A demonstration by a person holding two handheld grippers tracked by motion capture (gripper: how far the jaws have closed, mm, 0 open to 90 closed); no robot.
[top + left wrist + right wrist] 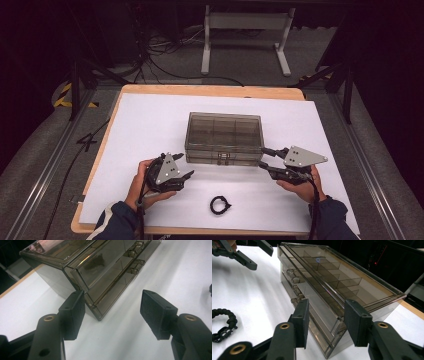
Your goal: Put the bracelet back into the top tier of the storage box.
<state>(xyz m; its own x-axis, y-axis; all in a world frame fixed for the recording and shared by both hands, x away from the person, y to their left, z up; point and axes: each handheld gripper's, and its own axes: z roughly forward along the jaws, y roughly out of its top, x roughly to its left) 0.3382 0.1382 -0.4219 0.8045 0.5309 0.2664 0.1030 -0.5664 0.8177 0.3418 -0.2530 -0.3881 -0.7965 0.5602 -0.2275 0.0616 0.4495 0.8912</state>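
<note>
Overhead, facing forward and down; each gripper view close behind its jaws, seemingly at opposite front corners of the shared smoky box point(224, 137).

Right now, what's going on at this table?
A person holds a two-jaw gripper in each hand at a smoky clear plastic organizer box, latched shut, on the white table sheet. The left gripper hovers open off the box's front left corner; the right gripper sits open at the front right corner, jaws either side of that edge, not yet clamped. A black braided bracelet lies untouched near the person.
</note>
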